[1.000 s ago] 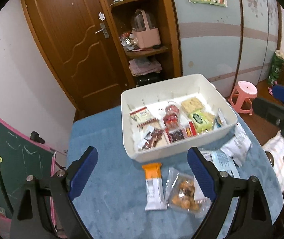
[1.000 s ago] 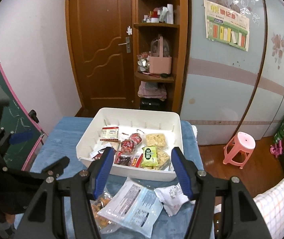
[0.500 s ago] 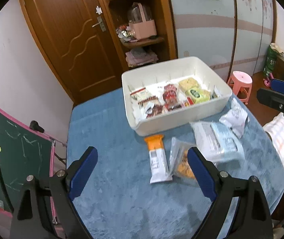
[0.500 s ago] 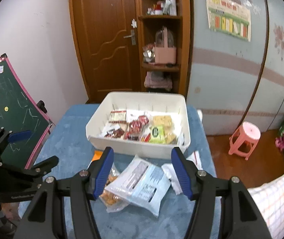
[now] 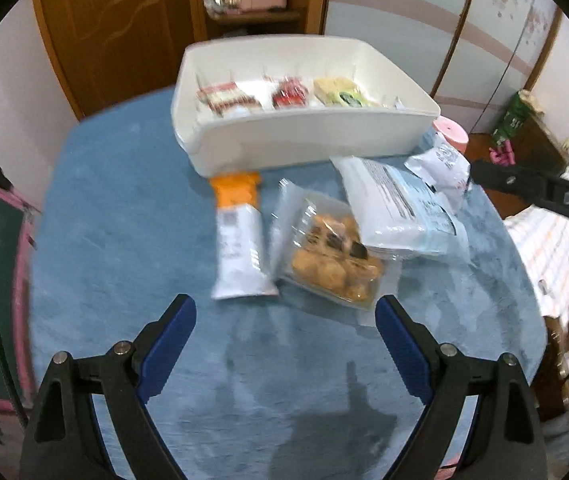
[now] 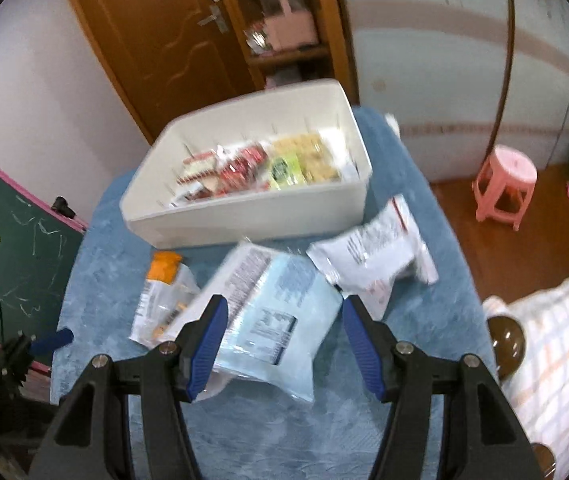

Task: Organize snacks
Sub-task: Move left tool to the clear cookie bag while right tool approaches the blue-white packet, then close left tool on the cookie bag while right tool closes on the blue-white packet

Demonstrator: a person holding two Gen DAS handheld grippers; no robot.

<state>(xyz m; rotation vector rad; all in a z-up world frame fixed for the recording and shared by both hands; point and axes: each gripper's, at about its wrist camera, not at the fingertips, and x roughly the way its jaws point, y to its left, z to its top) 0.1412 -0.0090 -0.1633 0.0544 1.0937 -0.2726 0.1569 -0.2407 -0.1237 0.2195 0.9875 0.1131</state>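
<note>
A white bin (image 5: 304, 140) holding several snack packs stands at the back of the blue table; it also shows in the right wrist view (image 6: 252, 216). In front of it lie an orange-and-white bar (image 5: 240, 236), a clear pack of fried snacks (image 5: 332, 256), a large pale blue pack (image 5: 396, 208) and a small white pack (image 5: 442, 166). My left gripper (image 5: 284, 324) is open and empty, just short of the bar and fried snacks. My right gripper (image 6: 284, 320) is open and empty, its fingers either side of the pale blue pack (image 6: 280, 312). The white pack (image 6: 376, 260) lies to its right.
The blue table cloth (image 5: 124, 240) covers the table. A green chalkboard (image 6: 8, 248) stands at the left edge. A pink stool (image 6: 504, 184) stands on the wooden floor to the right. A wooden door and shelf are behind the bin. Checked fabric (image 6: 544, 340) lies at the right.
Both grippers have dropped lower and come closer to the loose packs on the table. The right gripper now straddles the pale blue pack. Both stay open.
</note>
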